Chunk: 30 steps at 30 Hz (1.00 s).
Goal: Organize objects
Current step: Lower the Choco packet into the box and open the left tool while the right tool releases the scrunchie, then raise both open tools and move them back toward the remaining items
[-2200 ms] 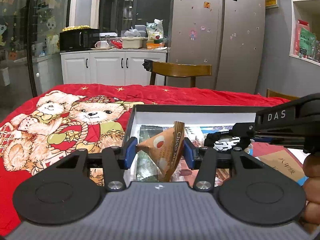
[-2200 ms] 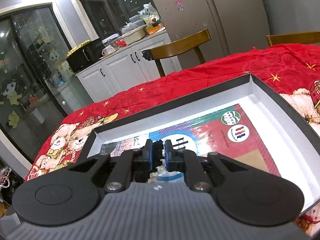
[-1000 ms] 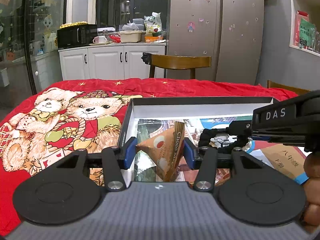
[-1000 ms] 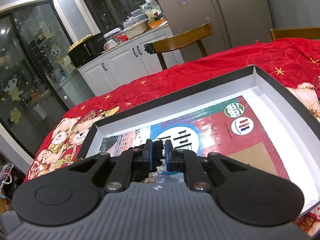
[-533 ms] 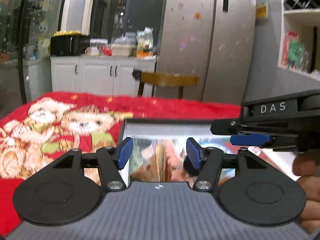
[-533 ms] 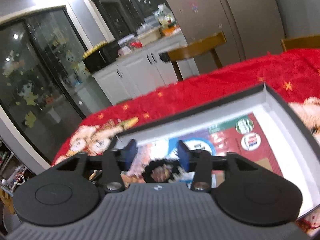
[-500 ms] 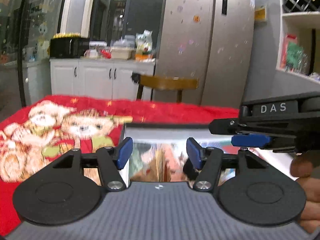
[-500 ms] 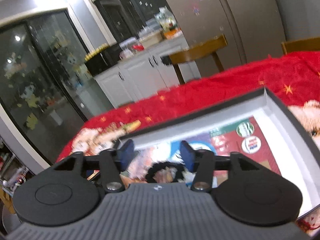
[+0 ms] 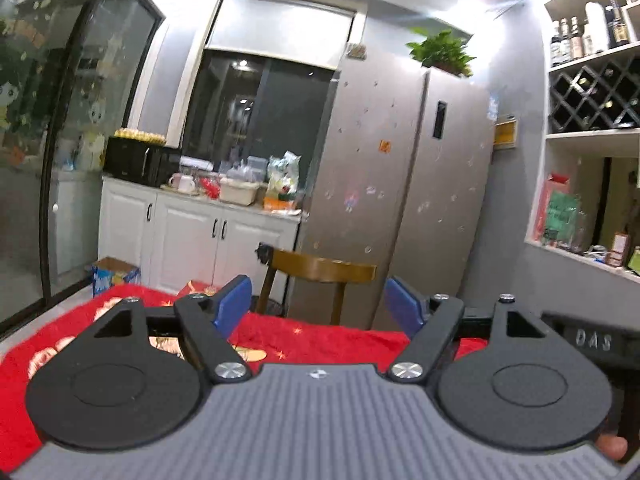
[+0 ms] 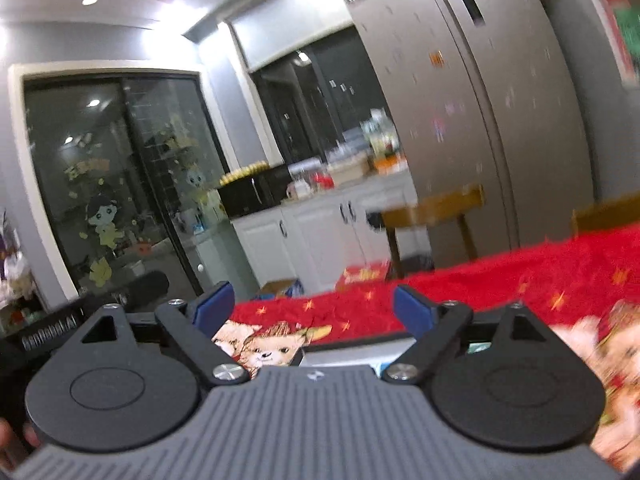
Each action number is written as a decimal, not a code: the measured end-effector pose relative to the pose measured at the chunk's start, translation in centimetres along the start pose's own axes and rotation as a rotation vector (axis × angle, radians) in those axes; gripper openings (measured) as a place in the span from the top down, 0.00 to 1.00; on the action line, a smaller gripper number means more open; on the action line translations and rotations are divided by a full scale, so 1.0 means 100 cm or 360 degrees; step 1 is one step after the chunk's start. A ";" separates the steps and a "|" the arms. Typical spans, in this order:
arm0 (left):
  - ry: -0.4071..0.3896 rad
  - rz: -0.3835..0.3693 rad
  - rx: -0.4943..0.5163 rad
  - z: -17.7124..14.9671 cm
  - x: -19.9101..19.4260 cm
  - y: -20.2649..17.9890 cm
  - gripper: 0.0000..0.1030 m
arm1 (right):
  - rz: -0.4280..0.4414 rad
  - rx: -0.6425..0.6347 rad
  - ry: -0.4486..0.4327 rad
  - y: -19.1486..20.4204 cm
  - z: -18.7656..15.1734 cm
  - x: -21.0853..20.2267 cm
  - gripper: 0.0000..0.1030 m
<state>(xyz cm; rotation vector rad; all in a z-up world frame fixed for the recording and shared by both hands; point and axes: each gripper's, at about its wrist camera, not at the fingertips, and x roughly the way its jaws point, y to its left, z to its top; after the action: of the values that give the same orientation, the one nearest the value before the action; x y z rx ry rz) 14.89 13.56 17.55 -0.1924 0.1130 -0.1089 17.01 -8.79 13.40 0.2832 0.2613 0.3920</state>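
- Above the red bear-print cloth (image 9: 320, 342) on the counter, my left gripper (image 9: 318, 308) points level toward the wooden chair (image 9: 320, 270) and the fridge (image 9: 404, 184); its jaws stand wide apart with nothing between them.
- My right gripper (image 10: 312, 308) is likewise spread wide and empty, tilted up toward the white cabinets (image 10: 320, 232).
- Only the near rim of the shallow box (image 10: 348, 350) shows, just past my right jaws; what lies inside it is hidden under my own body, so I cannot tell where the small objects sit now.
- Both views are blurred, which I judge means I am swinging about, between one placement and the next pick.
- To do this step well, I should tip both cameras back down until the counter and box fill the view before choosing a target.
- I should keep the jaws this wide on the approach, settle the motion first, and keep my two grippers apart, since the left view shows the other tool (image 9: 592, 342) close at its right edge.
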 end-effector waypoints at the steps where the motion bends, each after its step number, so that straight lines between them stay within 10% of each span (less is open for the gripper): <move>1: -0.0011 -0.0037 0.0029 0.005 -0.011 -0.004 0.24 | -0.0013 -0.0028 -0.0034 0.003 0.001 -0.011 0.10; 13: -0.0132 -0.0031 0.0223 -0.017 -0.131 -0.064 0.23 | -0.0314 -0.0117 -0.0178 -0.010 -0.015 -0.122 0.08; 30: 0.0615 0.0024 0.0336 -0.153 -0.106 -0.040 0.23 | -0.0432 0.0002 0.0073 -0.051 -0.098 -0.140 0.08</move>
<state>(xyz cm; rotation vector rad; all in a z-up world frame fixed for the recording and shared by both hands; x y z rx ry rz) 2.17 8.10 4.50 0.0429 0.4856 -0.1413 3.28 -16.93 5.40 0.2365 0.3403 0.1299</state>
